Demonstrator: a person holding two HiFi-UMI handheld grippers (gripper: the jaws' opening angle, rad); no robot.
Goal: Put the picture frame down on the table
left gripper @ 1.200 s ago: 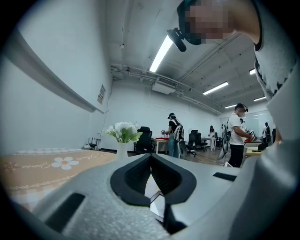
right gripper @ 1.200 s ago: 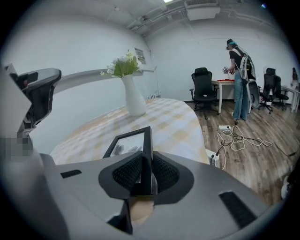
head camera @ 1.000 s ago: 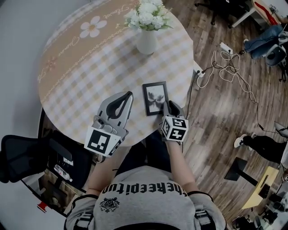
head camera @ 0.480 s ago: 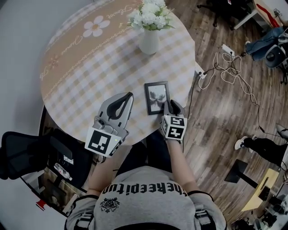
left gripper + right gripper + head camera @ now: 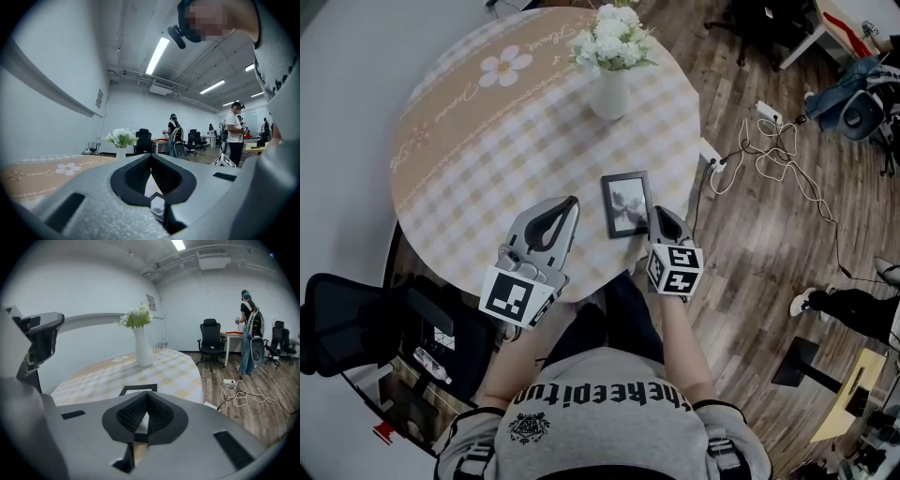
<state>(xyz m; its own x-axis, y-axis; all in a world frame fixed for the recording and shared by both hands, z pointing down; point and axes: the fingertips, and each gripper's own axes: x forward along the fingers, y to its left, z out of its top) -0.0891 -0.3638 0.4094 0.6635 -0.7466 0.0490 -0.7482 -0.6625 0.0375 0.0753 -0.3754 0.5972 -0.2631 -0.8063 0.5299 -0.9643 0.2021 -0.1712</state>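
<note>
The picture frame (image 5: 626, 202) is lying flat, face up, on the checked cloth of the round table (image 5: 487, 159), near the edge closest to the person and well short of the vase (image 5: 610, 91) of white flowers. The putting-down step therefore looks finished, or is finishing right now. The right gripper (image 5: 656, 214) is hovering at the frame's near right corner, and I cannot tell whether it is touching it. In the right gripper view its jaws are pressing together at the tips with nothing clamped between them, and the frame is showing just beyond them on the cloth. The left gripper (image 5: 568, 201) is resting just beside the frame's left side, apart from it, with its jaws likewise meeting tip to tip and gripping nothing. As I judge it, the next move is calling for little more than drawing the right gripper back toward the person, lifting it slightly first so that it is not dragging the frame toward the nearby table edge.
</note>
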